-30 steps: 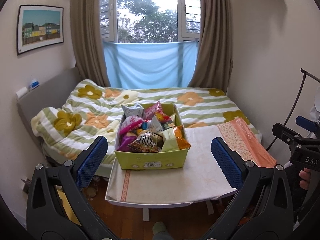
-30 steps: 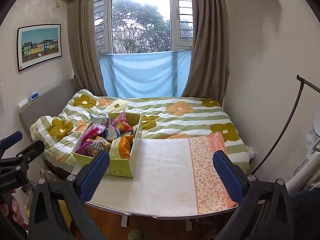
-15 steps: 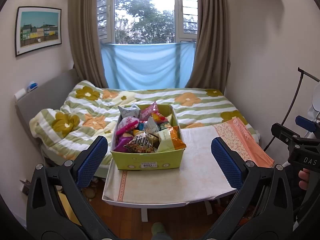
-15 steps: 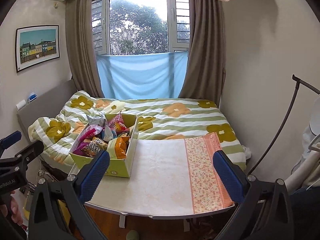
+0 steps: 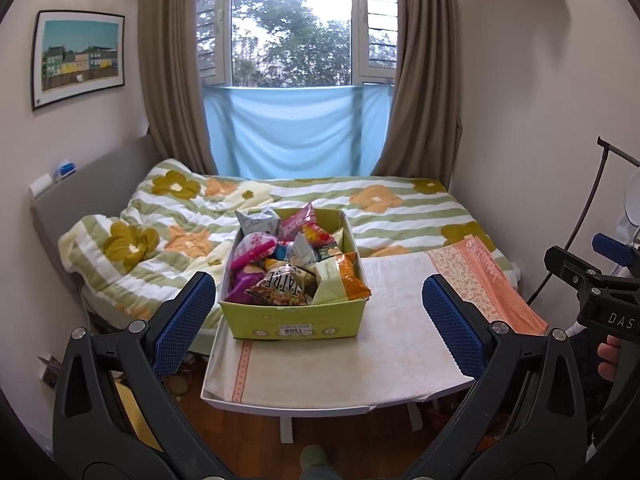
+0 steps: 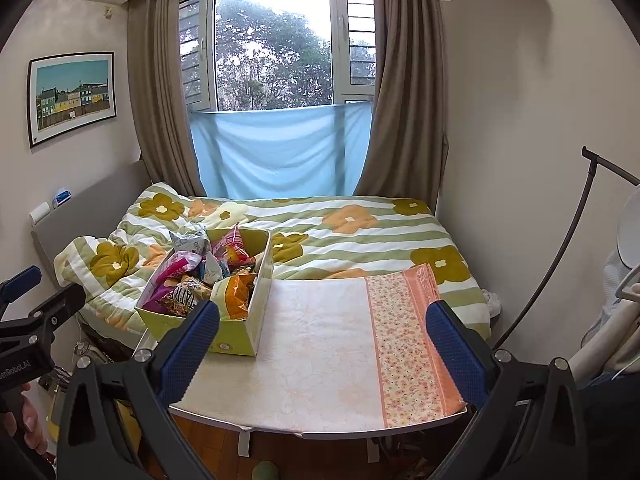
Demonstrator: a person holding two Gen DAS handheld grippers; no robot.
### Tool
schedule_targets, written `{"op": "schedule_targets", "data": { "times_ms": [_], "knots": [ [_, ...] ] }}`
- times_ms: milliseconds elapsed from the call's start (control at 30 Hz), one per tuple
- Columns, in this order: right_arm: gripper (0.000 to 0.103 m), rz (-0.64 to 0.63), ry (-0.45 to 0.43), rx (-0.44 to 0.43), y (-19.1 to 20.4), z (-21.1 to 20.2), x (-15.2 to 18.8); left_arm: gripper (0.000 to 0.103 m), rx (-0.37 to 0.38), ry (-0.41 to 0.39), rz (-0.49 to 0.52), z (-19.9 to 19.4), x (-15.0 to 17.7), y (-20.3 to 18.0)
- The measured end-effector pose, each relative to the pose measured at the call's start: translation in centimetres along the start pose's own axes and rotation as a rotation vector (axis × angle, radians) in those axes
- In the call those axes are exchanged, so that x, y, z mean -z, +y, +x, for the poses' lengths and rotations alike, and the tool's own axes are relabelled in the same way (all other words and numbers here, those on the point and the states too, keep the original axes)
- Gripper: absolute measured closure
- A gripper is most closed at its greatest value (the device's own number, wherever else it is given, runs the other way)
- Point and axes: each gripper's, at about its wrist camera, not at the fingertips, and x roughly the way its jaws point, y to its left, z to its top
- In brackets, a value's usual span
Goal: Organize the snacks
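1. My left gripper (image 5: 318, 312) and right gripper (image 6: 322, 346) hang spread and unladen, short of the table.
2. The green cardboard box (image 5: 294, 322) of snack packets (image 5: 280, 284) sits at the cloth-covered table's (image 5: 392, 356) near-left, leaving bare sorting room rightward, I judge.

White sticker (image 5: 291, 330) on the green box's front reading upside-down "1308", dark snack bag (image 5: 280, 286) in the box with letters "ATRE", "DAS" on the black right gripper body (image 5: 612, 312), "enRobot.AI" on the black left gripper body (image 6: 24, 360)
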Motion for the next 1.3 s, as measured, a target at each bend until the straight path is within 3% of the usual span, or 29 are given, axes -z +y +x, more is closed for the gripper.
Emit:
{"op": "schedule_targets", "data": {
  "times_ms": [900,1300],
  "knots": [
    [0.000,0.016,0.016,0.015,-0.2,0.4,-0.1,0.000,0.001,0.020,0.003,1.3,-0.1,-0.6],
    [0.000,0.011,0.027,0.003,0.2,1.2,-0.1,0.000,-0.036,-0.002,-0.002,1.4,0.2,0.0]
  ]
}}
